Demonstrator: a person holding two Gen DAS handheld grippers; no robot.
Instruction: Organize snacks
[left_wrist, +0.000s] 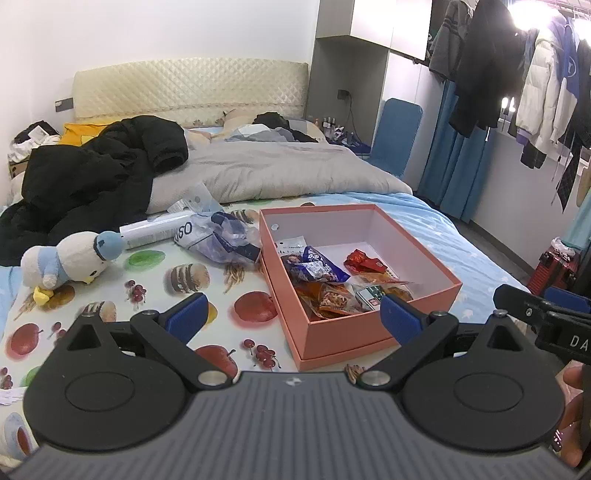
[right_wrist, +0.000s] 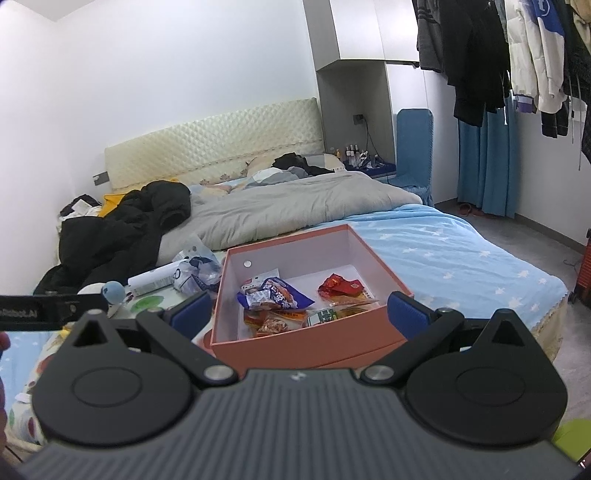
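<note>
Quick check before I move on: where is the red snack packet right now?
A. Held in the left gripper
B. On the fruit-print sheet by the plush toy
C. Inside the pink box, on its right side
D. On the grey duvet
C: the red snack packet lies on the floor of the pink box, right of the blue packet, and both grippers are open and empty.

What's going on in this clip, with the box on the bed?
A person holds a gripper in each hand over a bed, sorting snacks. The left gripper and right gripper are both open and empty, poised near the front of the pink box. Several snack packets already lie in the box, including a blue packet and a red packet. A crumpled plastic bag and a white tube lie on the bed left of the box, beside a plush toy.
</note>
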